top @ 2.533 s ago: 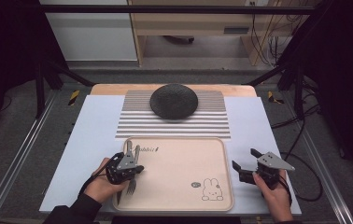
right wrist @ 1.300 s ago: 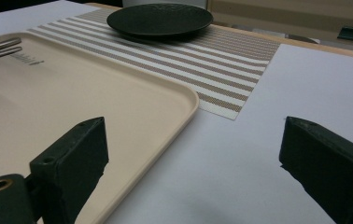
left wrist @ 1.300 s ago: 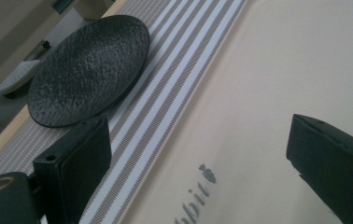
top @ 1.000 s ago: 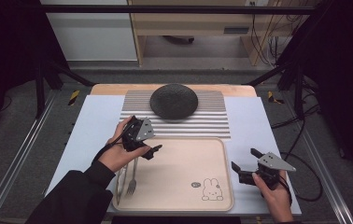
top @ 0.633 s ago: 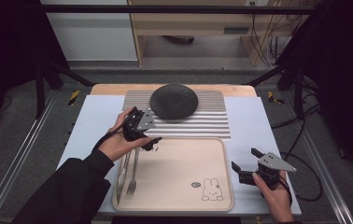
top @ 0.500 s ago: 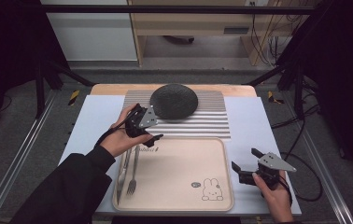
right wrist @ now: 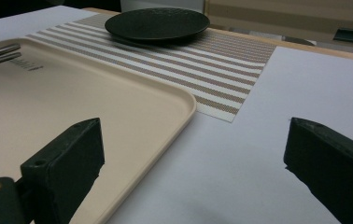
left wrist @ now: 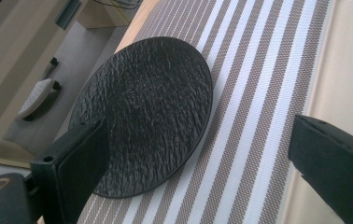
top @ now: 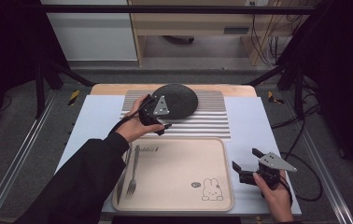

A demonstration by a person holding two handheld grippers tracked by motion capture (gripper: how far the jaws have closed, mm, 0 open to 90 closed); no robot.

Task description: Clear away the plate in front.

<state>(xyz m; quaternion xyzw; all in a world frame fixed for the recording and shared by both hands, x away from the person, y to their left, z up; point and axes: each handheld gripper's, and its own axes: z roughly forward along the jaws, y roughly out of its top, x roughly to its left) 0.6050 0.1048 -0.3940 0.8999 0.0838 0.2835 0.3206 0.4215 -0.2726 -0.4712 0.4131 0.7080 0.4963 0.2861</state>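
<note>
Since the earlier frames, the left gripper (top: 161, 120) has travelled from the left edge of the tray, where it hovered over the cutlery, forward onto the striped mat (top: 212, 122), and it now sits just at the near-left rim of the black plate (top: 180, 99). Its jaws stand wide apart, released, with nothing between them. Seen in the left gripper view, the plate (left wrist: 146, 112) lies flat on the mat (left wrist: 254, 107), one jaw overlapping its near edge and the other well off to the side over the stripes; whether that jaw touches the plate cannot be told.

Nothing has shifted on the right: the right gripper (top: 249, 168) rests in the person's hand on the white table cover (top: 254, 121), just beside the right edge of the beige tray (top: 179, 186). Its jaws are also spread open and empty. From the right gripper view, the tray's rounded corner (right wrist: 184, 105) lies between the jaws and slightly to the left, with the mat (right wrist: 202, 74) and the plate (right wrist: 158, 22) farther off.

A fork (top: 133, 173) and a knife (top: 123, 179) lie side by side along the tray's left edge, partly under the dark sleeve (top: 81, 186). A small rabbit drawing (top: 209, 190) marks the tray's near-right corner.
</note>
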